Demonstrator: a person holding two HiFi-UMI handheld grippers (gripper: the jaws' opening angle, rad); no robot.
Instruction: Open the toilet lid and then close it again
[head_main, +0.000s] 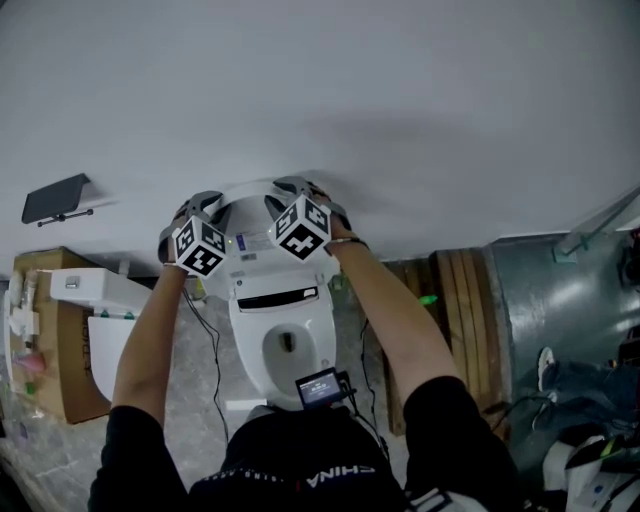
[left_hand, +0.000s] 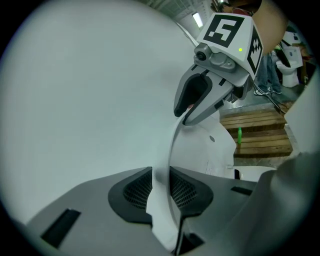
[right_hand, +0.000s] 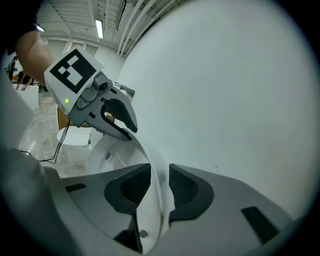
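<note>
Directly below, the person's chest (head_main: 290, 465) cuts off the toilet bowl (head_main: 285, 345), flanked by a cardboard box (head_main: 58, 345) left and a wooden pallet (head_main: 455, 290) right. Further on, both arms (head_main: 395, 315) reach forward, left gripper (left_hand: 161, 190) and right gripper (right_hand: 159, 187) each clamped on the rim of the raised lid (left_hand: 171, 150), close to the wall (head_main: 400, 90).

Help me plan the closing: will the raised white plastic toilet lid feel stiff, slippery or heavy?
Probably stiff: the thin white plastic toilet lid holds its curve between the left gripper and right gripper. Likely slippery: its surface looks smooth. Raised upright, it may swing down if released.
</note>
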